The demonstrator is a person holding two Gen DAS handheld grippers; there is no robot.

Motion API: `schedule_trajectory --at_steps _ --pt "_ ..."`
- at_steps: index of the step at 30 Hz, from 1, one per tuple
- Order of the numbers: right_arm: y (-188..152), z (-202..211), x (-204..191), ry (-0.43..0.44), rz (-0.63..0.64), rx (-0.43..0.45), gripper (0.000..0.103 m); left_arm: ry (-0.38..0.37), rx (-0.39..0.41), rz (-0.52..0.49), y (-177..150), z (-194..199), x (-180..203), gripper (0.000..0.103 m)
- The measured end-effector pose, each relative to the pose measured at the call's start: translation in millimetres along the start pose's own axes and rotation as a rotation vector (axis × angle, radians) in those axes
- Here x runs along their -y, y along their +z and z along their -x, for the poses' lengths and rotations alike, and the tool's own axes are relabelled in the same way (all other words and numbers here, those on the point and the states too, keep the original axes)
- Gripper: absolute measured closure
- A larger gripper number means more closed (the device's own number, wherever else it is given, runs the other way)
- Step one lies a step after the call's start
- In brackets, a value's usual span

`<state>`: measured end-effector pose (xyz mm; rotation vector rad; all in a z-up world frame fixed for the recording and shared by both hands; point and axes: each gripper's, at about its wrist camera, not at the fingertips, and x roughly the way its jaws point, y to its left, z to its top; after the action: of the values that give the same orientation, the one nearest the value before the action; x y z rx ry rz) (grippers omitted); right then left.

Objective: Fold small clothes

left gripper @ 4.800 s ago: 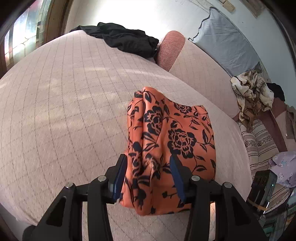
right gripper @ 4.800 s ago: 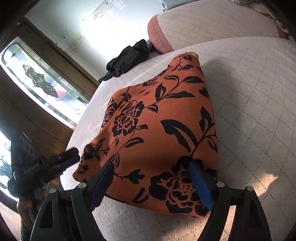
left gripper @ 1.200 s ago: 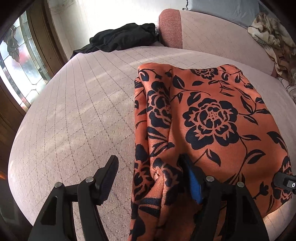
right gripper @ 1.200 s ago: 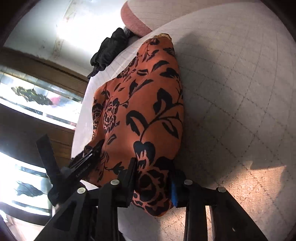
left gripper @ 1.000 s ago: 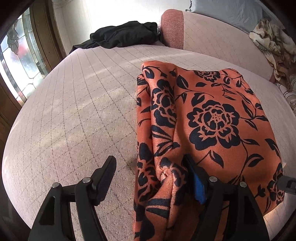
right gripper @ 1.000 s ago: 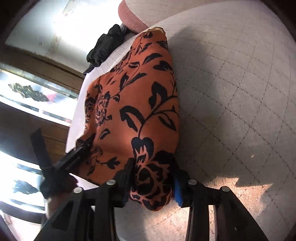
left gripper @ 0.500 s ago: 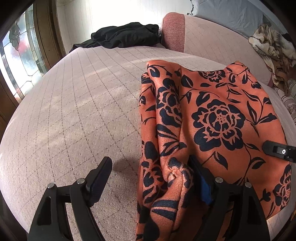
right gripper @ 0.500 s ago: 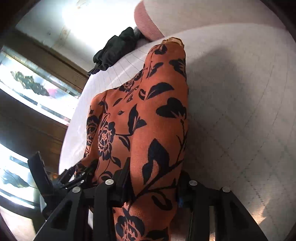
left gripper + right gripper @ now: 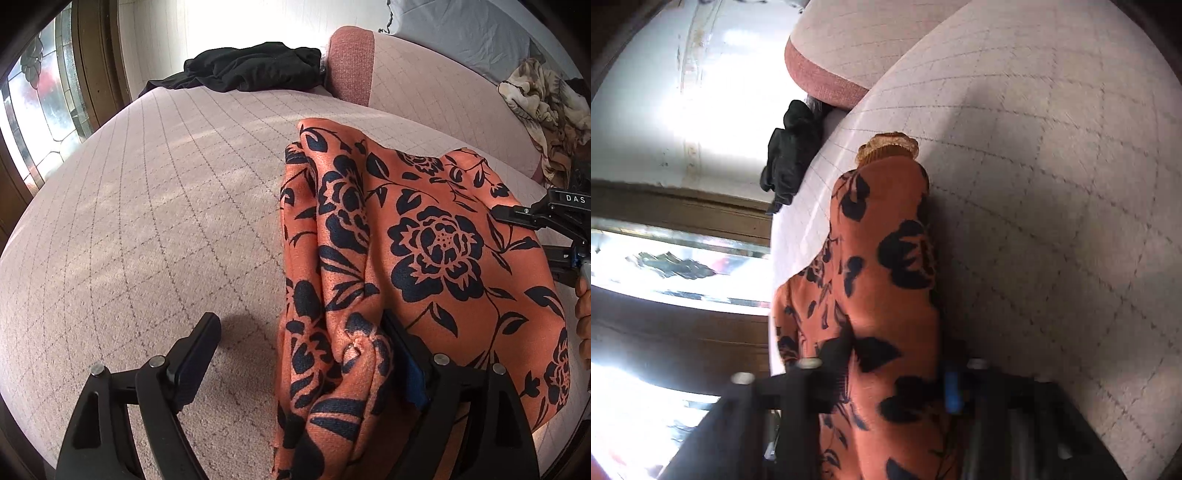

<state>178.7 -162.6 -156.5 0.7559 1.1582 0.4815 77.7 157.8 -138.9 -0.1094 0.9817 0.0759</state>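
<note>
An orange garment with black flowers (image 9: pixel 424 236) lies on the pink quilted bed (image 9: pixel 147 206). My left gripper (image 9: pixel 306 354) is open; the garment's near edge drapes between its fingers, against the right finger (image 9: pixel 406 354), and the left finger (image 9: pixel 195 350) stands apart over bare bed. In the right wrist view my right gripper (image 9: pixel 894 369) is shut on the orange garment (image 9: pixel 886 258) and holds it lifted and hanging. The right gripper also shows at the right edge of the left wrist view (image 9: pixel 546 221).
A black garment (image 9: pixel 251 66) lies at the far end of the bed beside a pink bolster (image 9: pixel 351 62). A patterned cloth heap (image 9: pixel 543 99) sits at the far right. A stained-glass window (image 9: pixel 40 103) is to the left.
My right gripper has raised its side of the garment and rolled, so the cloth now hangs upright. My left gripper has stayed open, with the cloth edge still draped in it.
</note>
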Motion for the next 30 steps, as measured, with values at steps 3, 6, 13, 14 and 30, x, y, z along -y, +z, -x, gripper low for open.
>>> schedule_trajectory --at_steps 3,6,13,14,30 --pt "-10.1 -7.3 -18.6 -0.150 0.131 0.039 0.070 0.011 -0.003 -0.006 0.9 -0.3 2.6 0.015" --pt "-16.2 1.6 -13.9 -0.153 0.085 0.075 0.045 0.017 -0.007 -0.003 2.4 0.9 3.6 0.015" --pt "-69.9 57.4 -80.4 -0.186 0.350 0.153 0.041 0.019 -0.011 0.009 2.7 0.9 4.9 0.015" --pt "-81.2 57.3 -85.1 -0.166 0.365 0.135 0.041 0.019 -0.011 0.010 2.5 0.6 4.9 0.015" --pt "-119.4 3.2 -64.7 -0.133 0.368 -0.014 0.024 -0.050 -0.034 0.053 6.4 5.4 -6.5 0.015"
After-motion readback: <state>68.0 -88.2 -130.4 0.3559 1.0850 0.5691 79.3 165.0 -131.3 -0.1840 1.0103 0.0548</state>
